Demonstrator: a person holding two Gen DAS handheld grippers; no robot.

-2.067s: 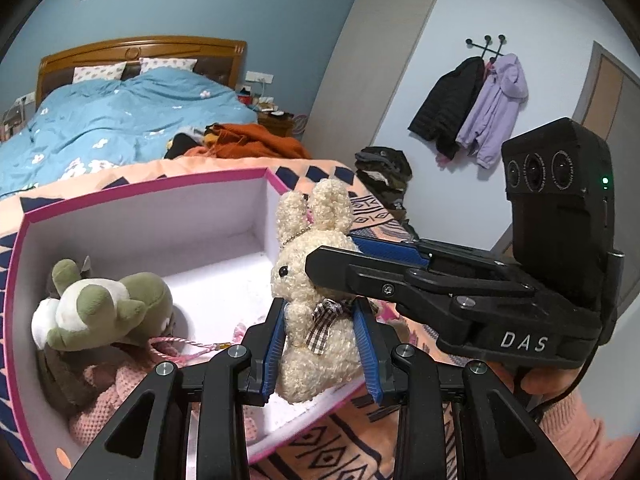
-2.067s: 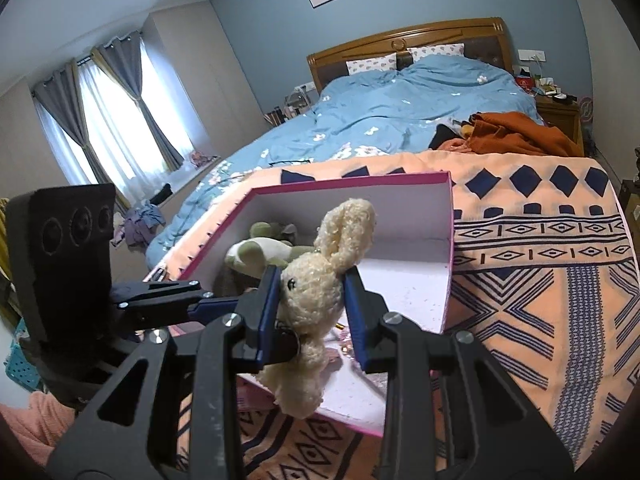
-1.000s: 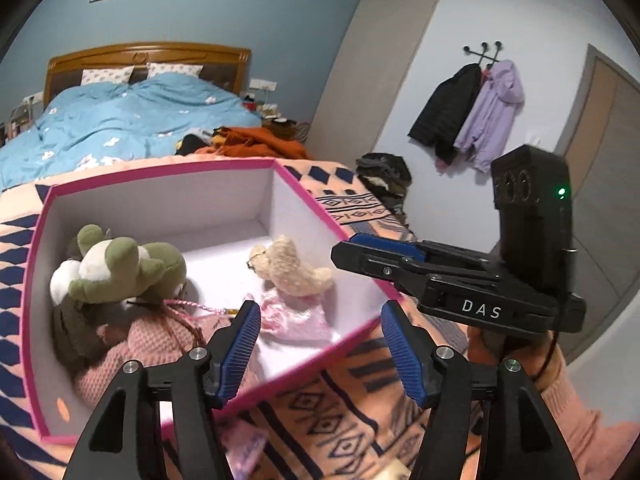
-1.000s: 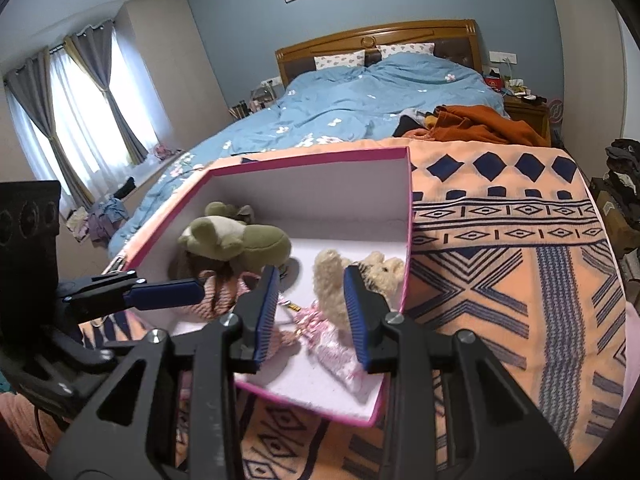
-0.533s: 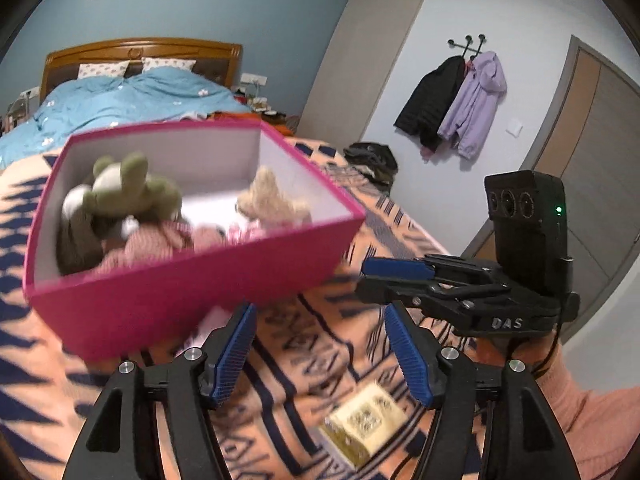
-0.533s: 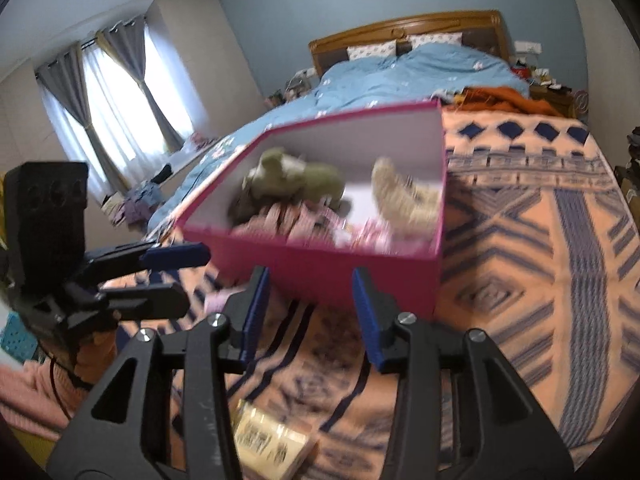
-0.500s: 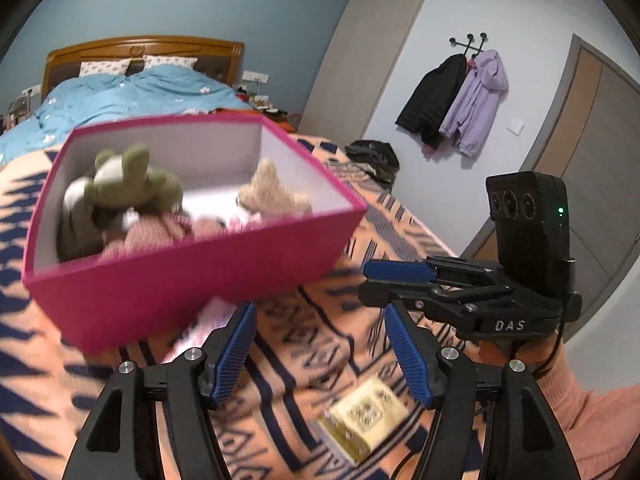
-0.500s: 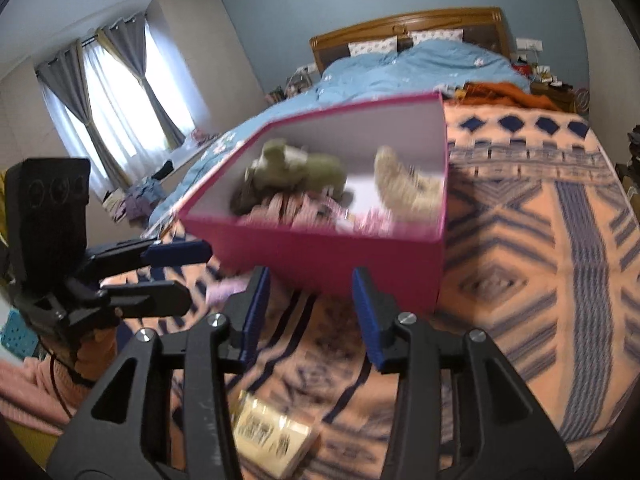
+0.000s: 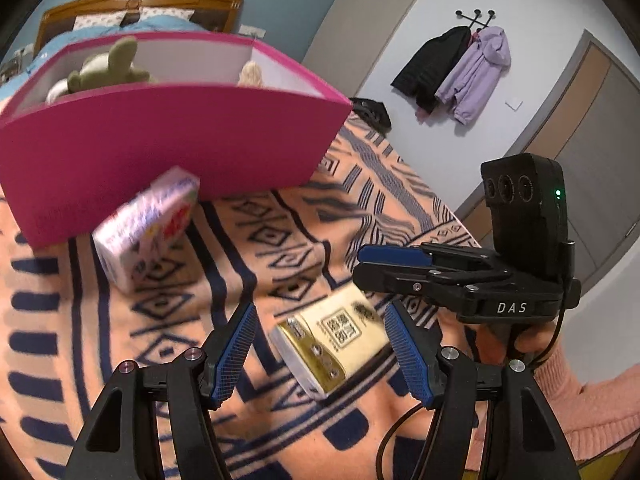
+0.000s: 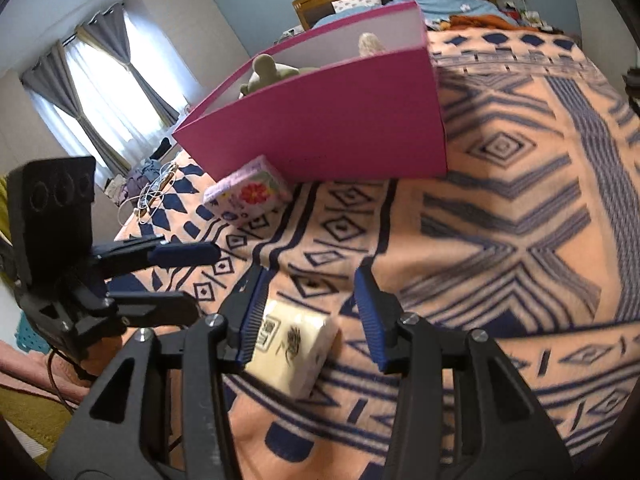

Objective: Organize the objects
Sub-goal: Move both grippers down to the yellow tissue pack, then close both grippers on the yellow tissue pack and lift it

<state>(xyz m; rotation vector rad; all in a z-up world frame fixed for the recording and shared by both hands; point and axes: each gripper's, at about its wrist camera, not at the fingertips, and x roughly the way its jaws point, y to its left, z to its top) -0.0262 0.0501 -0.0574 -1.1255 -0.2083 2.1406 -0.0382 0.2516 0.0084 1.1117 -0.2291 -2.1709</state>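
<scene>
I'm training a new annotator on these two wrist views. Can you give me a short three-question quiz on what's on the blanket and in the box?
1. True or false: the cream and gold box lies inside the pink storage box.
2. Which lies right against the pink storage box's outer wall? A) the floral tissue pack B) the cream and gold box C) the green plush toy
3. What does the left gripper hold?

Key: 1. False: it lies on the patterned blanket. 2. A. 3. Nothing: its jaws are open, with the cream and gold box below them.

2 packs on blanket before box w/ toys.
</scene>
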